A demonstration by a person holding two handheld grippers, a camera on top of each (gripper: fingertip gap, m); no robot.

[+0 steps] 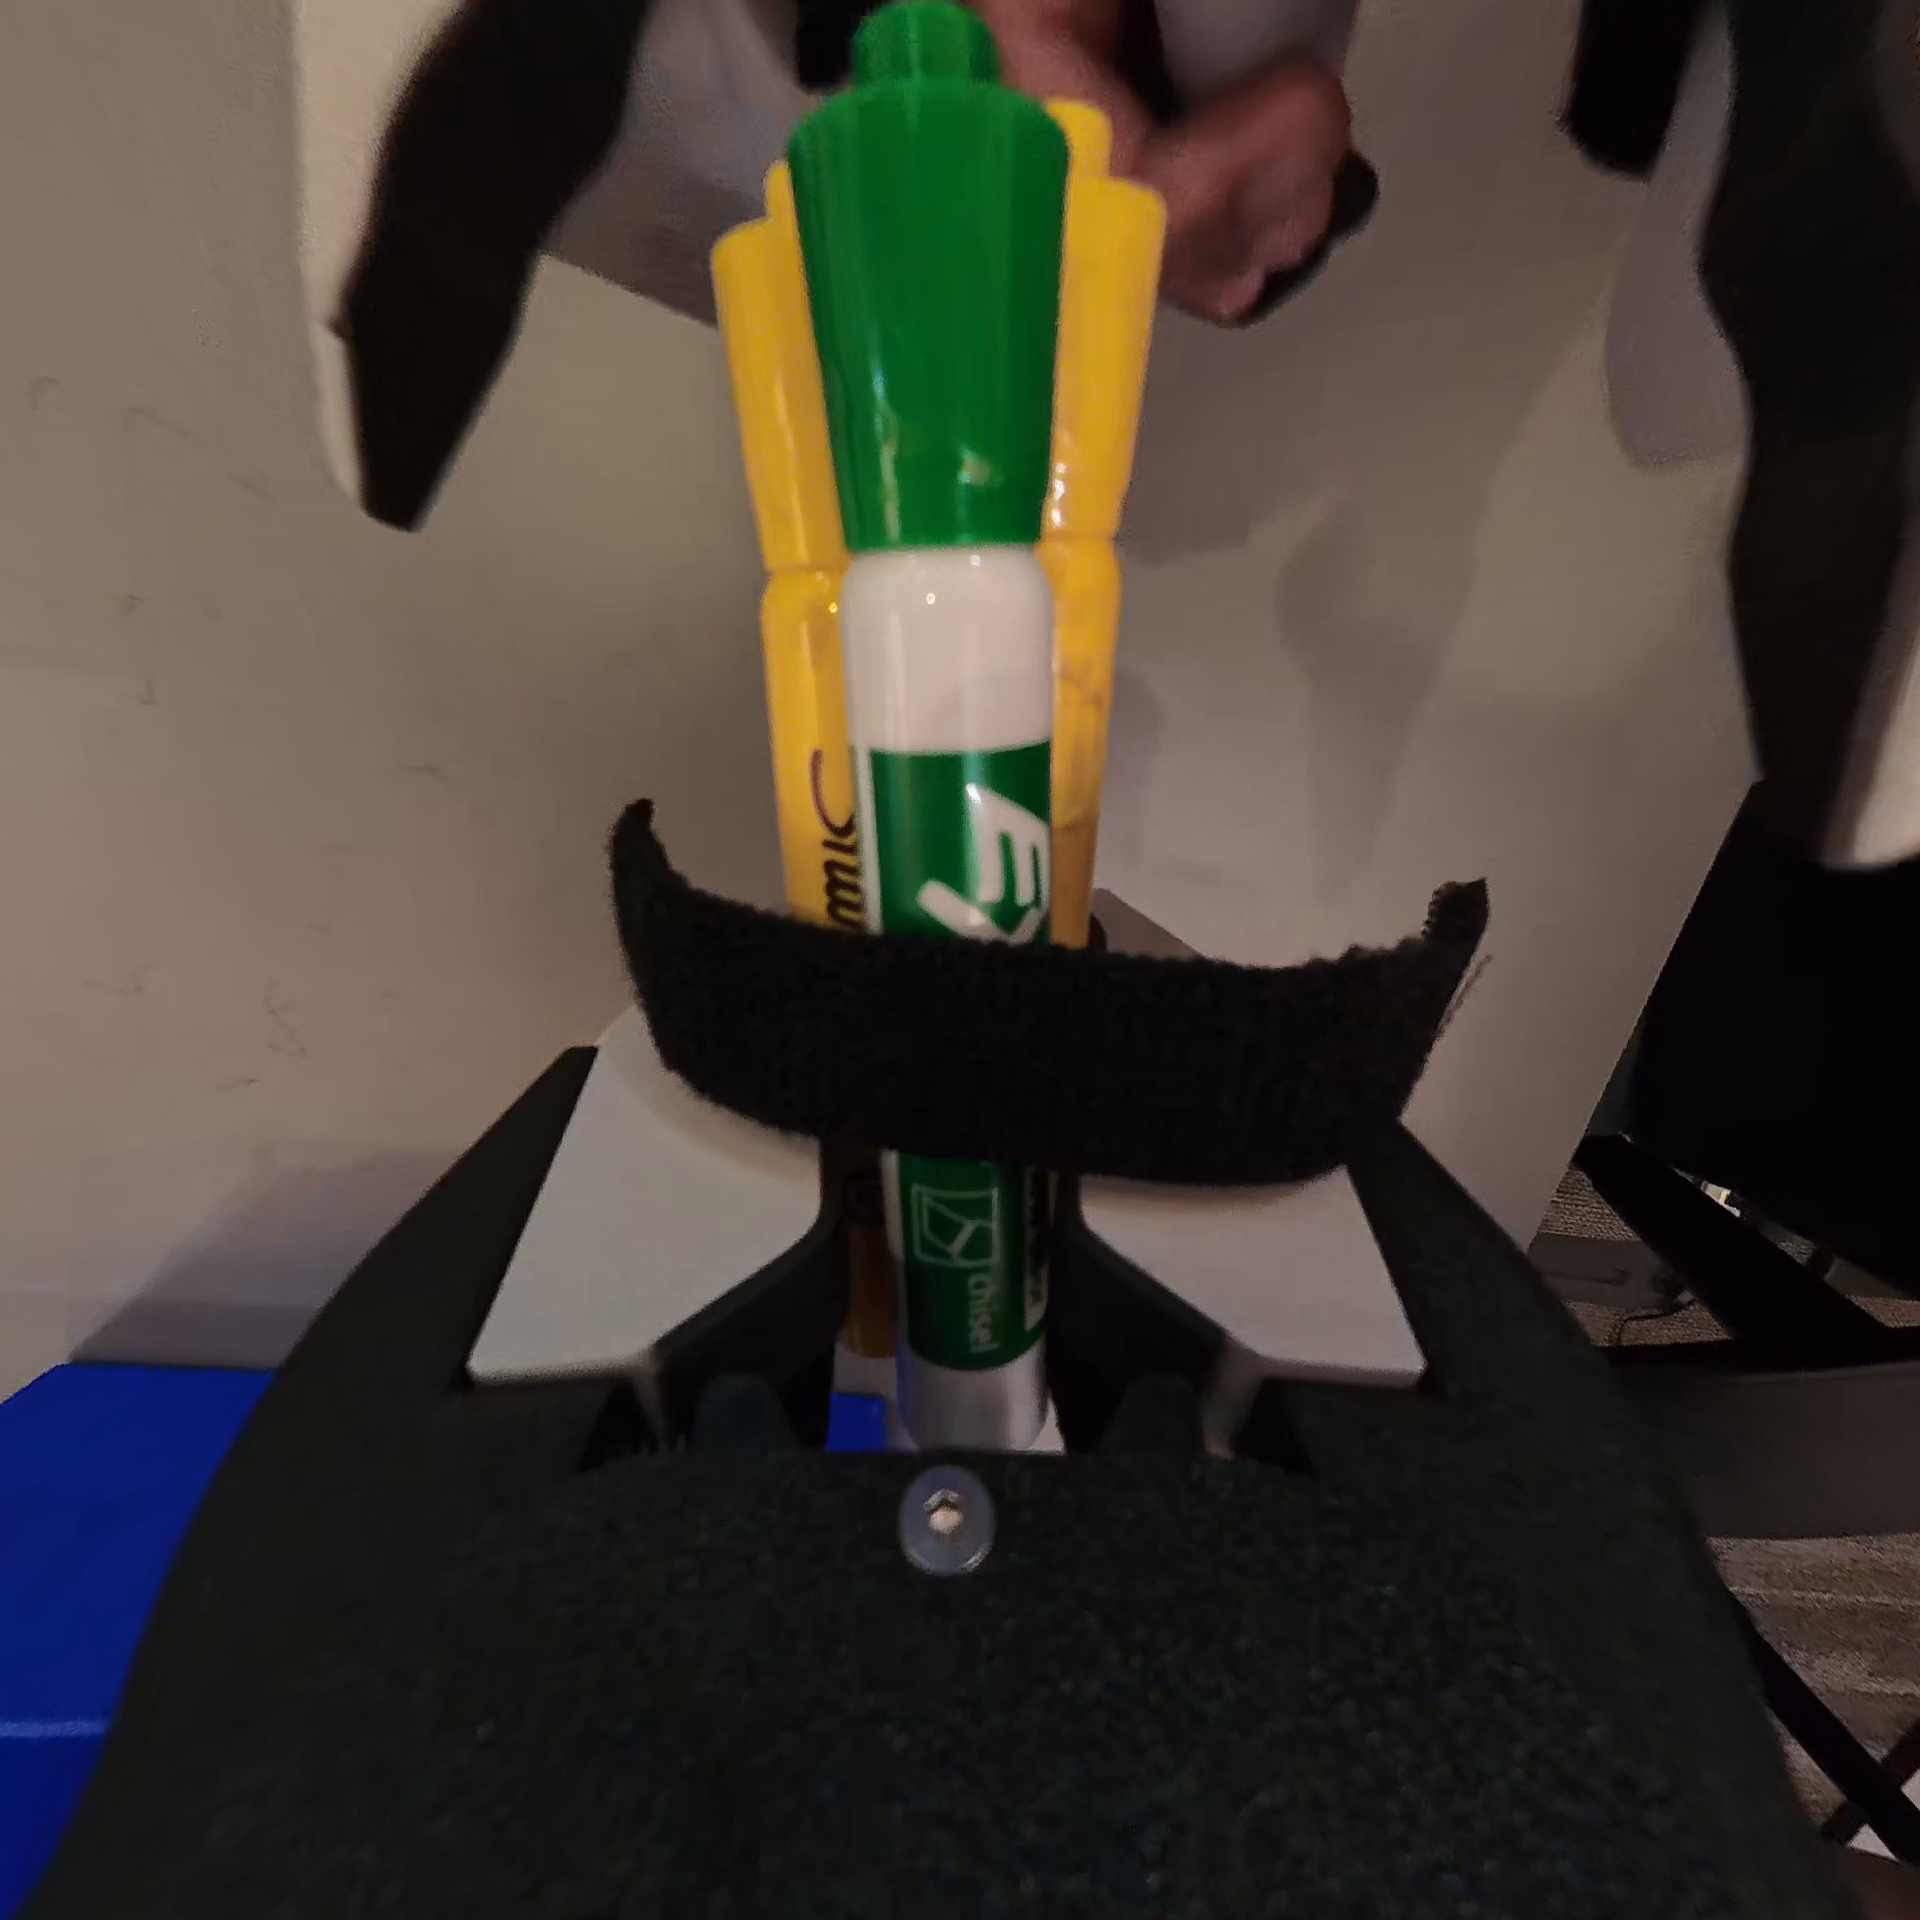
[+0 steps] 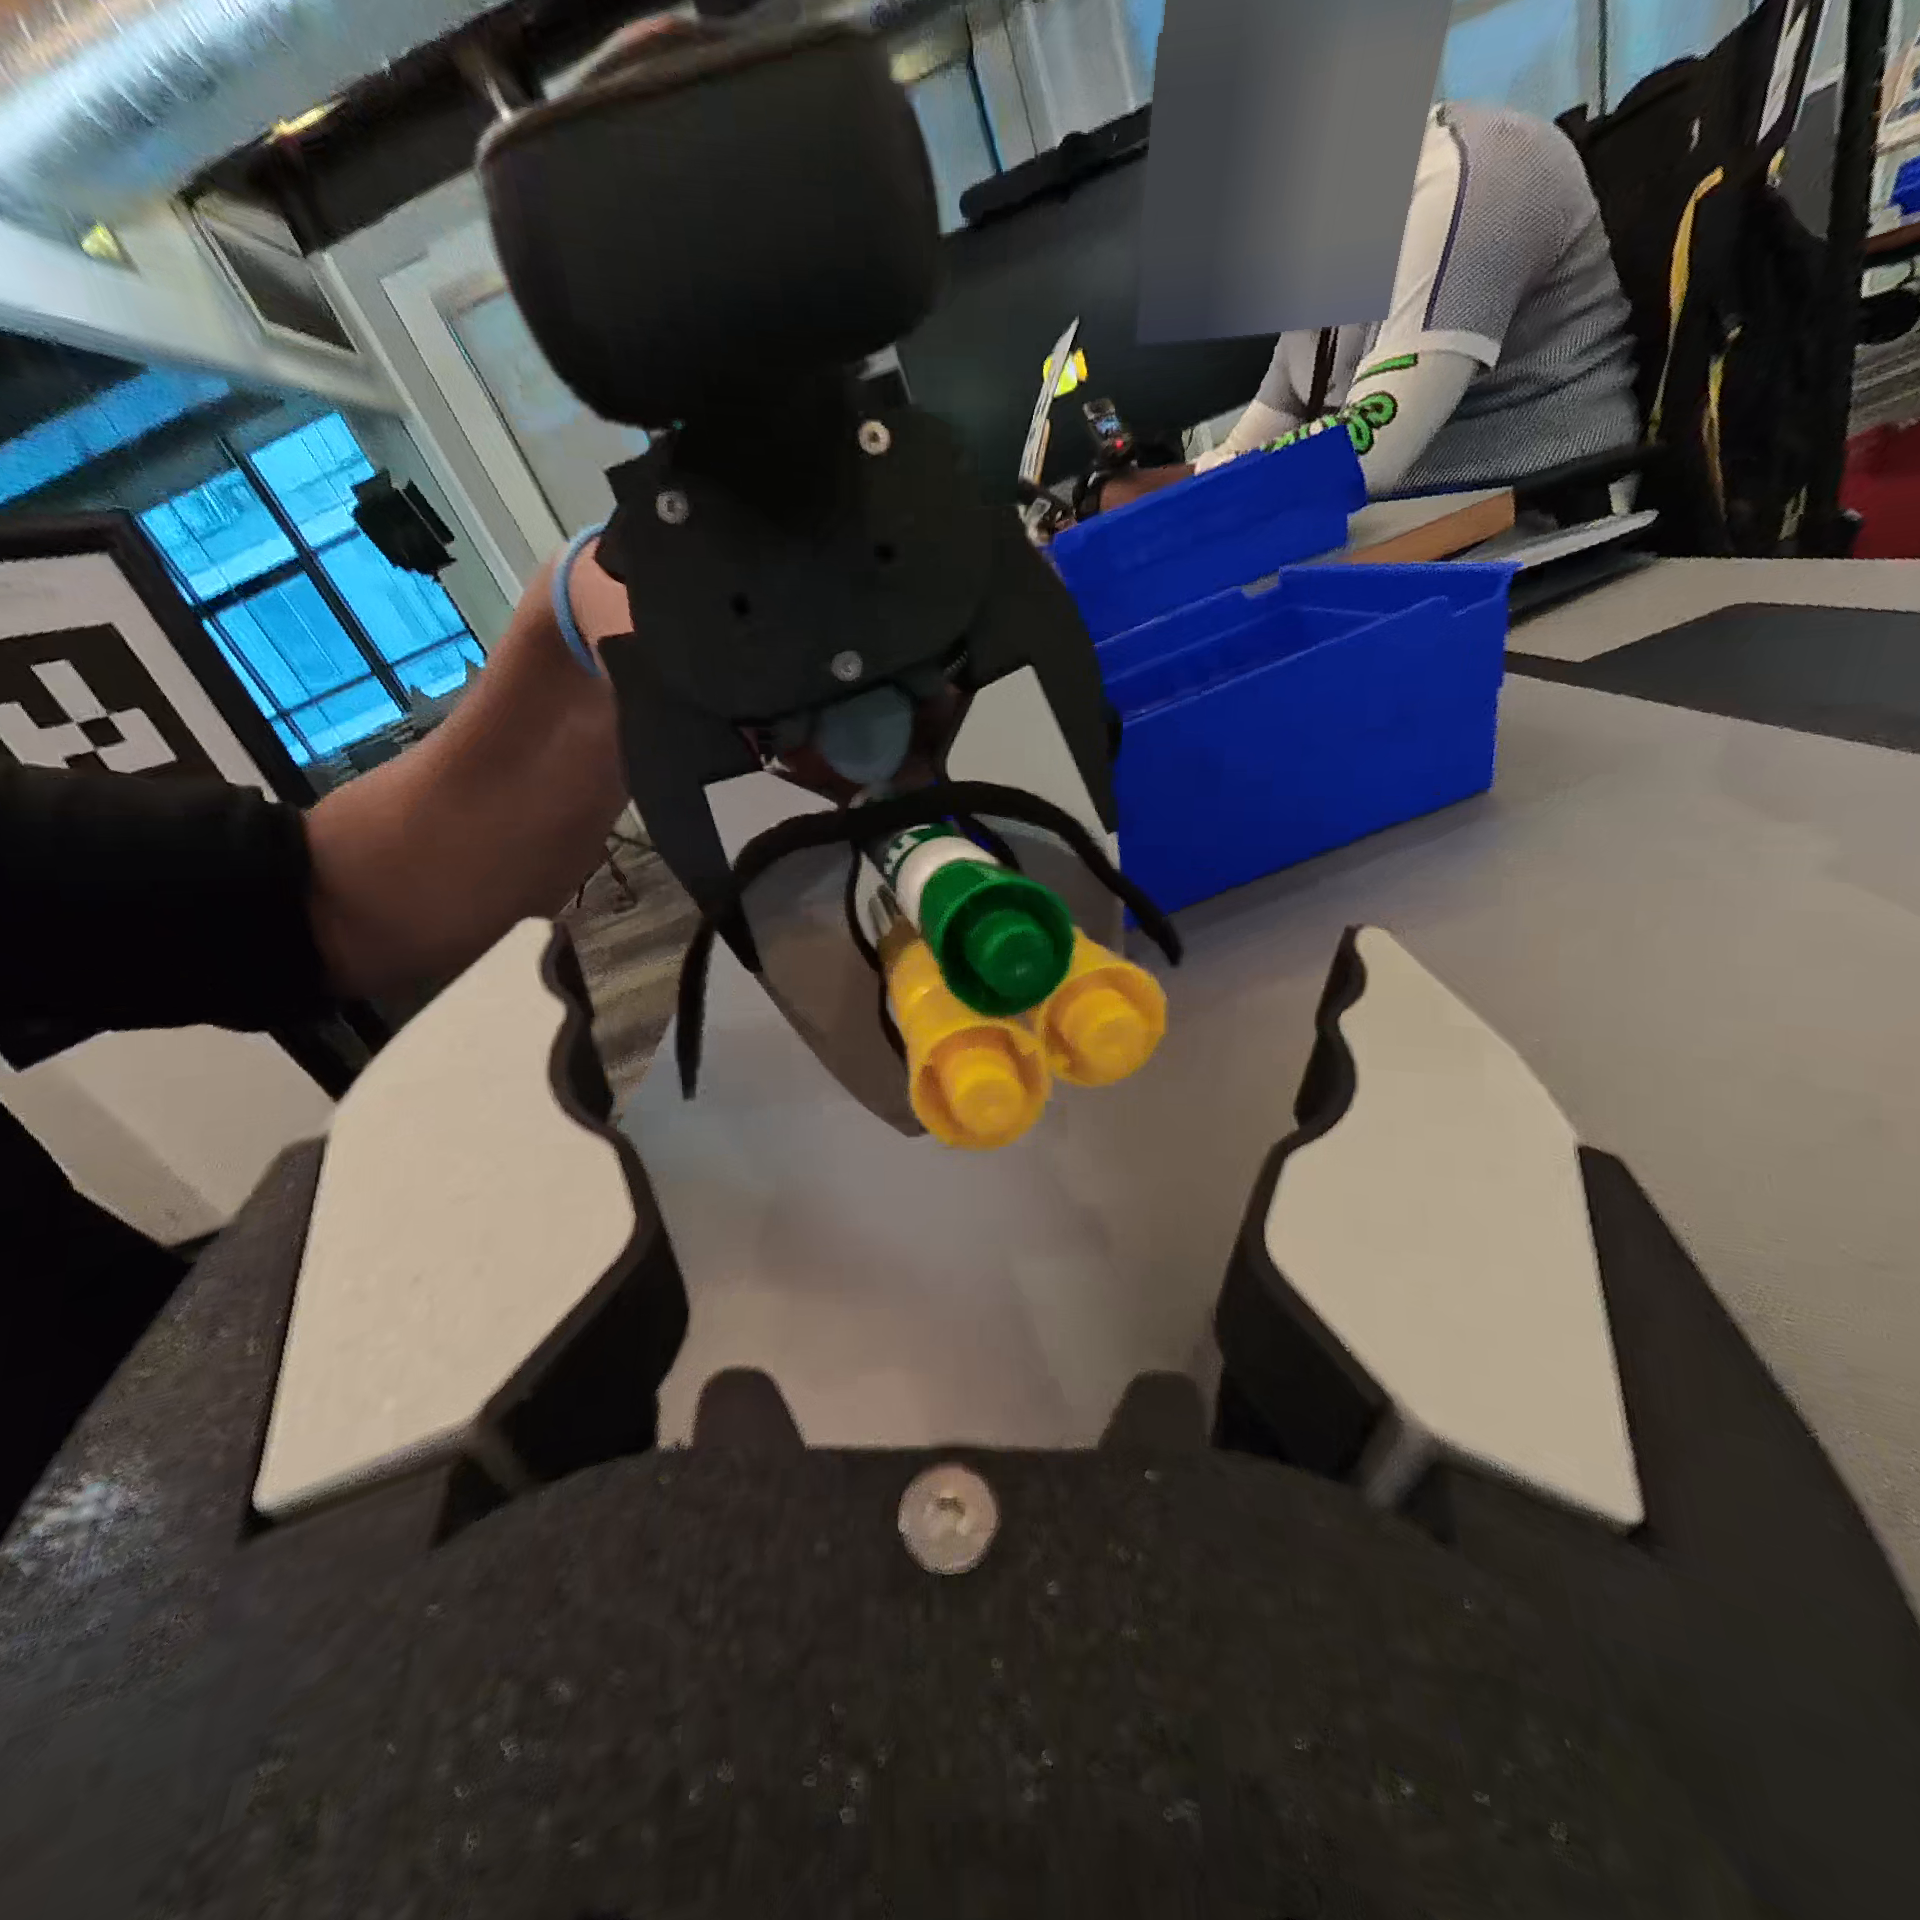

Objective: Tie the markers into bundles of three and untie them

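Note:
My left gripper (image 1: 961, 1195) is shut on a bundle of three markers: one green marker (image 1: 935, 416) in front and two yellow markers (image 1: 779, 468) behind it, caps pointing away. A black hook-and-loop strap (image 1: 1039, 1039) curves across the bundle just beyond the jaws, with both ends loose and flared out sideways. In the right wrist view the bundle (image 2: 997, 997) points at the camera, and the strap's ends (image 2: 691, 1018) hang free. My right gripper (image 2: 956, 956) is wide open and empty, just short of the caps. Its blurred fingers (image 1: 416, 312) flank the bundle in the left wrist view.
A blue bin (image 2: 1299, 748) stands on the grey table (image 2: 1610, 987) behind and right of the bundle; it also shows in the left wrist view (image 1: 104, 1558). A black-and-white tag board (image 2: 83, 665) stands at the left. A seated person (image 2: 1475, 312) is at the far table. The tips of one gripper are about 7 cm away from the tips of the other.

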